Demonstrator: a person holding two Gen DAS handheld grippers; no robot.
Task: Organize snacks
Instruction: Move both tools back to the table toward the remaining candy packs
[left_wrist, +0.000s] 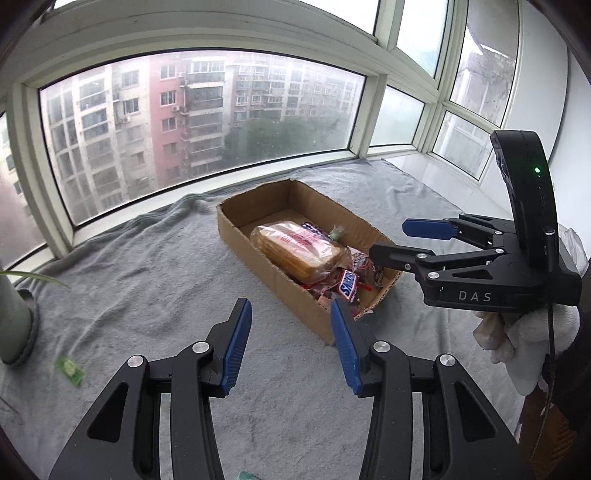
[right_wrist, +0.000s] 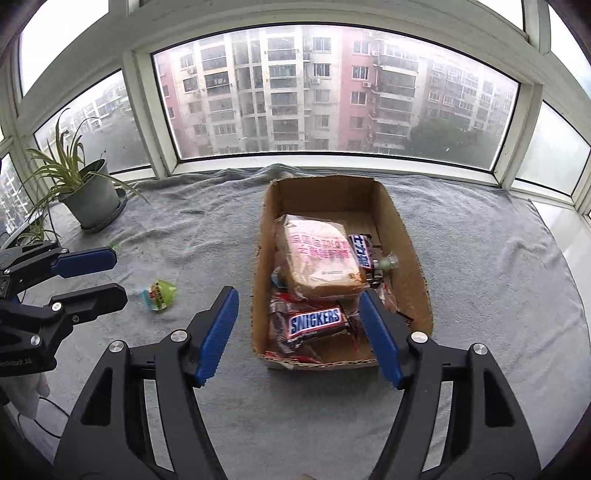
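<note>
Both the left claw (left_wrist: 291, 343) and right claw (right_wrist: 299, 336) hang apart and empty near the brown cardboard box (right_wrist: 413, 251) of wrapped snacks; next, probably, the loose green sweet (right_wrist: 159, 294) lying left on the grey towel (right_wrist: 207, 229) needs fetching.

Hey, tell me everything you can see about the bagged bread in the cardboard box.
The bread loaf is sliced, golden-crusted, sealed in a clear plastic bag with pink print. It lies flat, lengthwise in the open cardboard box, resting on Snickers wrappers, with another candy bar along its right side. Neither gripper touches it.
</note>
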